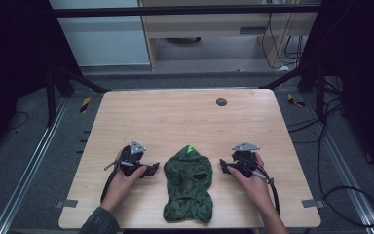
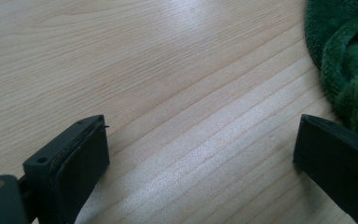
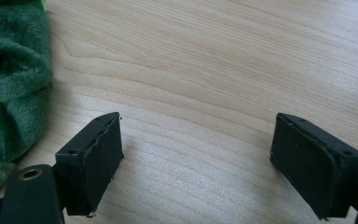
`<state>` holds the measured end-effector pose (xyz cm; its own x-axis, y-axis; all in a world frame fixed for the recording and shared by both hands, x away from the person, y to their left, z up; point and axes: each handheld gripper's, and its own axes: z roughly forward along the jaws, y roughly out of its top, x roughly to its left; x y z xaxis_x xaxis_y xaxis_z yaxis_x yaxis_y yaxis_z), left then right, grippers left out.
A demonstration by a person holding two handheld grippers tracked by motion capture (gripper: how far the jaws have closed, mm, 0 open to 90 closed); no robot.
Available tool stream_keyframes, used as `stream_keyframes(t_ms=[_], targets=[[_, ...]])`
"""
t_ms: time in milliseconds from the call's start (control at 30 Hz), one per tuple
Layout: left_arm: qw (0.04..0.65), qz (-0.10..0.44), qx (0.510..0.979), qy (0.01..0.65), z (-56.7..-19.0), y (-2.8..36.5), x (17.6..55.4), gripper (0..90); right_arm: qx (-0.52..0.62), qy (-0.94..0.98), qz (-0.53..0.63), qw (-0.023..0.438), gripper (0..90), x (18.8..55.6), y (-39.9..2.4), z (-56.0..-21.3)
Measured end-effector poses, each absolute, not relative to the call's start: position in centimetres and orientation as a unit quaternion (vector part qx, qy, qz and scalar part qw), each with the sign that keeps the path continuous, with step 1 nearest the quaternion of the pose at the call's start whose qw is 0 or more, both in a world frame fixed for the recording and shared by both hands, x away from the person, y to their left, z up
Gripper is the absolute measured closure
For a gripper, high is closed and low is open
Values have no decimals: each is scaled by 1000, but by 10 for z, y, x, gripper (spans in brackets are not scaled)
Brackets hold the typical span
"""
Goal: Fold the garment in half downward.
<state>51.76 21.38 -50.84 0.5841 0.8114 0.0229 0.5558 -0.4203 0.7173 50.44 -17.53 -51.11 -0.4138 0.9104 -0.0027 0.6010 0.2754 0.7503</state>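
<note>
A dark green fleece garment point(image 1: 188, 185) with a small bright green tab lies crumpled on the wooden table point(image 1: 185, 117), near its front edge. My left gripper point(image 1: 152, 169) rests on the table just left of the garment, jaws wide open over bare wood. The garment's edge point(image 2: 349, 60) sits at the right of the left gripper view, beside the right jaw. My right gripper point(image 1: 222, 166) rests just right of the garment, open too, with nothing between its jaws. In the right gripper view the fleece point(image 3: 9, 88) lies to the left of the left jaw.
A small dark round disc point(image 1: 221, 102) sits near the table's far edge. Dark floor, metal rails and cables point(image 1: 331, 190) surround the table. A pale cabinet point(image 1: 214, 24) stands behind it.
</note>
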Motion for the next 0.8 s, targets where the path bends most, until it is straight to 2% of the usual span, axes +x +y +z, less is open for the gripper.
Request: stream_keyframes(t_ms=[700, 800], targets=[[342, 180, 830, 401, -509, 211, 510, 5, 496, 764, 345, 225, 165, 497, -177, -511], [329, 163, 850, 377, -504, 211, 512, 22, 494, 771, 336, 220, 189, 497, -177, -509]])
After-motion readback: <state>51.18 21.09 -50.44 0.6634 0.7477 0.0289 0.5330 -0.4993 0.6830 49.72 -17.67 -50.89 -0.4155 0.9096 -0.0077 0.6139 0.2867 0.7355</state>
